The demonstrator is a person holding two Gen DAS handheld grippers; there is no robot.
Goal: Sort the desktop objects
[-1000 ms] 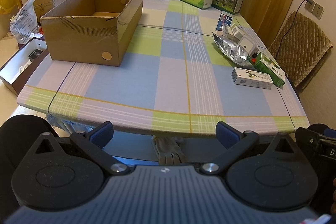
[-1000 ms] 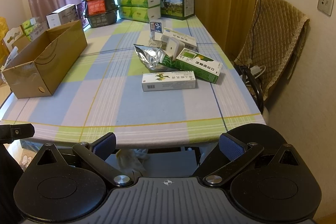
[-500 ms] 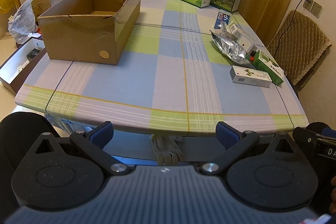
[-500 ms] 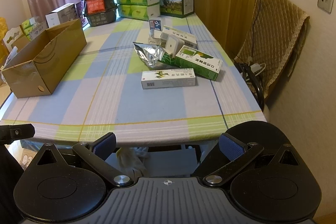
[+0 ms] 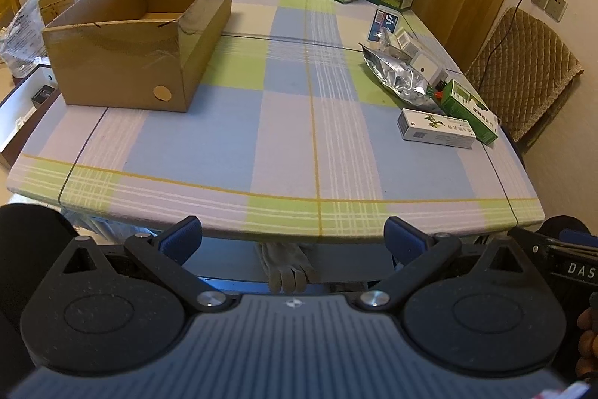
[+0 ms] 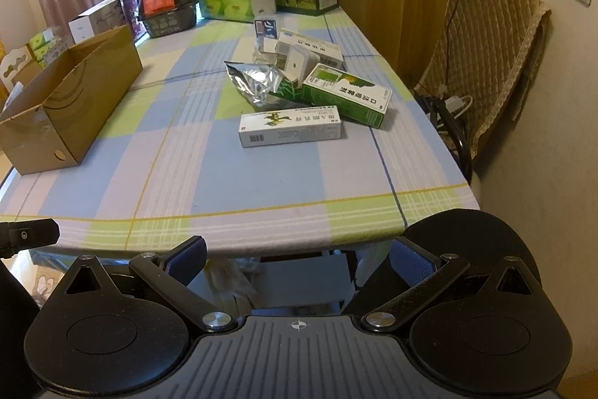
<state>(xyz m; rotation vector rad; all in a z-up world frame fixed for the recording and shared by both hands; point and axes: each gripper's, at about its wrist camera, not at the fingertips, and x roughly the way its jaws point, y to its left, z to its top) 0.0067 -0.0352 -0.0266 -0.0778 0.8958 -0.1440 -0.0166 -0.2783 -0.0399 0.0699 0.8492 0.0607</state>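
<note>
Hardly any change against one second ago, only a slow drift of both views toward the table (image 5: 261, 144), with the white carton (image 6: 289, 128) now a little larger and a little higher in the right wrist frame. No contact with any object so far. Left gripper (image 5: 293, 238): jaws wide apart, nothing between them, low at the bottom of the frame, just short of the near table edge. Right gripper (image 6: 299, 255): the same, spread open and empty, also before the near edge. Still untouched in the centre of the right wrist frame: the white carton lying flat, just behind it the green carton (image 6: 347, 98), touching or nearly touching it, and to the left of that the crumpled foil pouch (image 6: 258, 83); further up, several small boxes in a loose heap, not possible to separate clearly. In the left wrist frame, the same pile at the right side, white carton (image 5: 435, 129) nearest. Open cardboard box (image 5: 123, 62) at the upper left, as far as visible empty, well apart from the pile. Meaning for the task: probably only the approach stage, sorting not yet begun. Most likely first target for the right gripper: the white carton, as nearest and free on its near side.
</note>
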